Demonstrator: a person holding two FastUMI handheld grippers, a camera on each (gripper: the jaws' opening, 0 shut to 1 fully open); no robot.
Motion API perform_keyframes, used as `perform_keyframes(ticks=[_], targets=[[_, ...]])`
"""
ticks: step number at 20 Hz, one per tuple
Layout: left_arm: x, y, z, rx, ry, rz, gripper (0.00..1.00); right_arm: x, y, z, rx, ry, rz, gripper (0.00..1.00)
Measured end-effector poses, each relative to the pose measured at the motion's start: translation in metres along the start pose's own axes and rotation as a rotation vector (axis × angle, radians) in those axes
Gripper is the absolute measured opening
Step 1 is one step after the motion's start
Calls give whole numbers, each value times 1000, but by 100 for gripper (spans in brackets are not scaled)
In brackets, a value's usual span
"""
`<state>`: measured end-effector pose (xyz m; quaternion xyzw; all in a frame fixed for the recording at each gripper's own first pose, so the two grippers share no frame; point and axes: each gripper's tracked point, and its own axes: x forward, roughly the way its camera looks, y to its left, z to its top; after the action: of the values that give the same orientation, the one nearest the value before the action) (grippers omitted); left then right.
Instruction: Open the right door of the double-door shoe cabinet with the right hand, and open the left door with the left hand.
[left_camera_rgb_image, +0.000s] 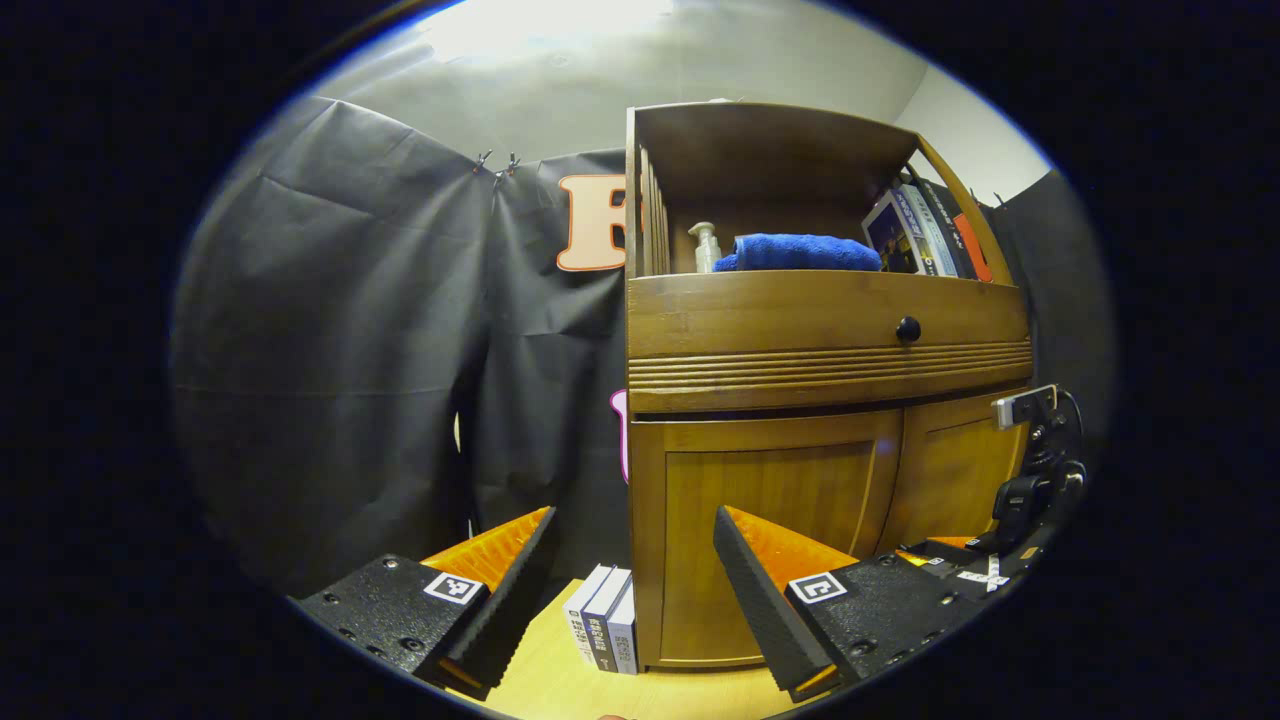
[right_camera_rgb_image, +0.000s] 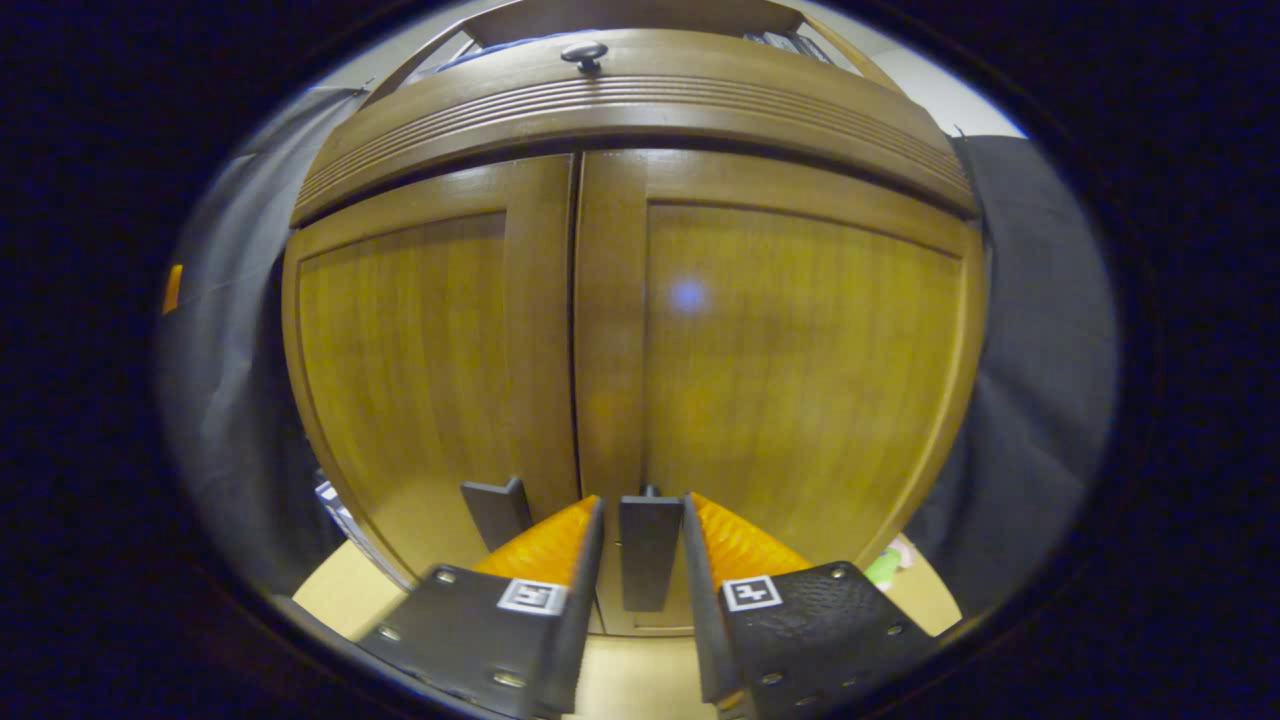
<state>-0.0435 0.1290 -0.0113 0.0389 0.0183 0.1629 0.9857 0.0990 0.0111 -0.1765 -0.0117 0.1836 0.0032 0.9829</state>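
right orange-and-black gripper (right_camera_rgb_image: 645, 545) clenched on the dark flat handle (right_camera_rgb_image: 650, 550) of the brown wooden shoe cabinet's (left_camera_rgb_image: 830, 400) closed right door (right_camera_rgb_image: 790, 370), the first step in hand, a backward pull judged next; left gripper (left_camera_rgb_image: 630, 560) released, well short of the closed left door (left_camera_rgb_image: 770, 540).

Open shelf: pump bottle (left_camera_rgb_image: 705, 246) at left, folded blue towel (left_camera_rgb_image: 800, 252) just beside it, leaning books (left_camera_rgb_image: 925, 235) at right. Three more books (left_camera_rgb_image: 605, 620) stand upright on the wooden table (left_camera_rgb_image: 545, 675) (spines unreadable).
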Motion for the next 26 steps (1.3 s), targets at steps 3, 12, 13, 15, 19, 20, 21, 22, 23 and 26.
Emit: perform_keyframes(ticks=[3,12,13,15,19,20,21,22,23,26], targets=[[5,0,-3,-8,7,2,92,6,-1,1,8,0,-25,33],[4,-26,0,-31,-1,-82,92,-19,-10,-2,58,5,-120,27],[4,-30,1,-35,-4,-96,92,-23,-12,-2,62,6,-124,27],[0,-38,3,-39,-11,-123,92,-30,-13,-5,73,5,-132,27],[-4,-59,5,-43,-19,-181,92,-37,-15,2,75,3,-145,27],[-6,-64,5,-45,-20,-196,92,-39,-17,3,79,3,-149,27],[-8,-69,5,-47,-20,-212,92,-40,-20,5,86,1,-153,27],[-10,-76,5,-48,-19,-230,92,-42,-20,4,96,1,-156,26],[-12,-82,5,-49,-19,-246,92,-41,-20,6,102,2,-157,26],[-18,-99,6,-49,-26,-292,93,-42,-20,8,110,4,-162,26]])
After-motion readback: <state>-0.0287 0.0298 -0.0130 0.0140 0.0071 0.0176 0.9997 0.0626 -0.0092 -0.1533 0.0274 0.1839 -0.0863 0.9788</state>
